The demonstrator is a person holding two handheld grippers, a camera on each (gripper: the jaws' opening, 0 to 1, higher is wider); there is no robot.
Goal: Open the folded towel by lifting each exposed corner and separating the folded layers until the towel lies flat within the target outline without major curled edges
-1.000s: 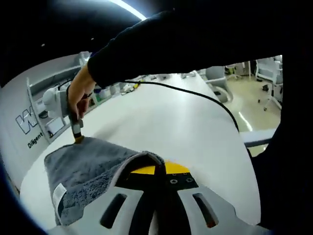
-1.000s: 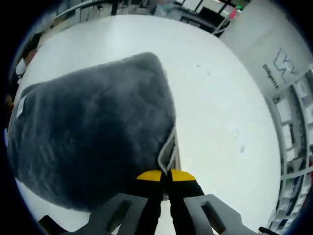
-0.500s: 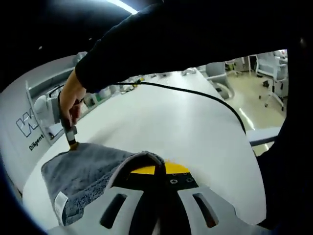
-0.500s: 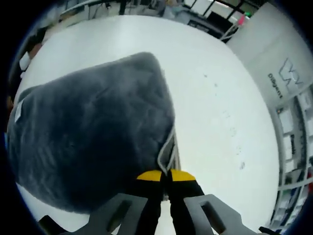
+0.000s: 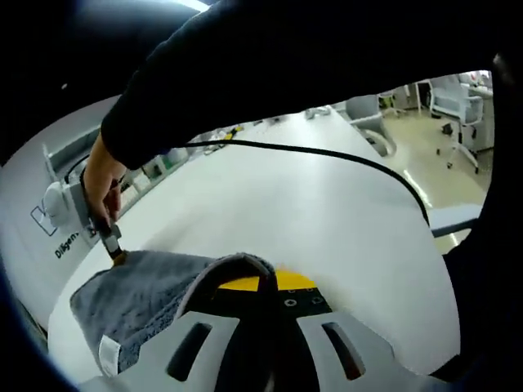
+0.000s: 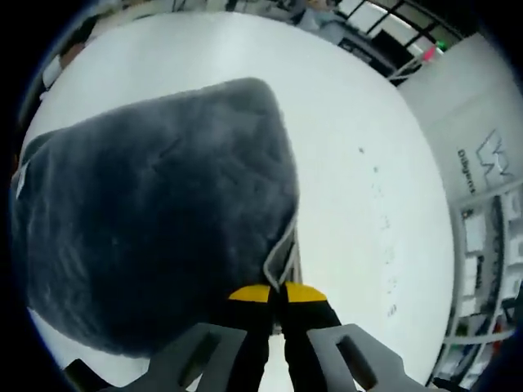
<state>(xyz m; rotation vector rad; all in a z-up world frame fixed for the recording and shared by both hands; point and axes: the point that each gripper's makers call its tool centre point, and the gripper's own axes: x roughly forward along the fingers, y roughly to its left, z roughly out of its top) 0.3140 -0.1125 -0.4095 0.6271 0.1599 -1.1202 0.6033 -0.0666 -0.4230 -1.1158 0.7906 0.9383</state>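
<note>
A grey plush towel [image 6: 155, 212] is lifted over the white table [image 6: 359, 114], with a white label [image 5: 109, 353] at one edge. My right gripper [image 6: 276, 291] is shut on a towel corner whose pale hem [image 6: 282, 253] stands up between the yellow tips. My left gripper [image 5: 261, 282] is shut on another towel corner [image 5: 233, 265], which curls over its yellow tips. In the left gripper view the towel [image 5: 139, 294] stretches away to the right gripper [image 5: 110, 242], held in a person's hand [image 5: 100, 175] at the far corner.
A black cable [image 5: 327, 159] runs over the table [image 5: 278, 204] under the person's dark sleeve [image 5: 270, 73]. A white wall with lettering [image 6: 482, 159] and shelves [image 6: 486, 261] border the table. Chairs [image 5: 368, 131] stand beyond the far edge.
Both cameras have shifted. In the left gripper view the right gripper and hand have moved left and lower, away from my left gripper, drawing the towel out. Both grips hold.
</note>
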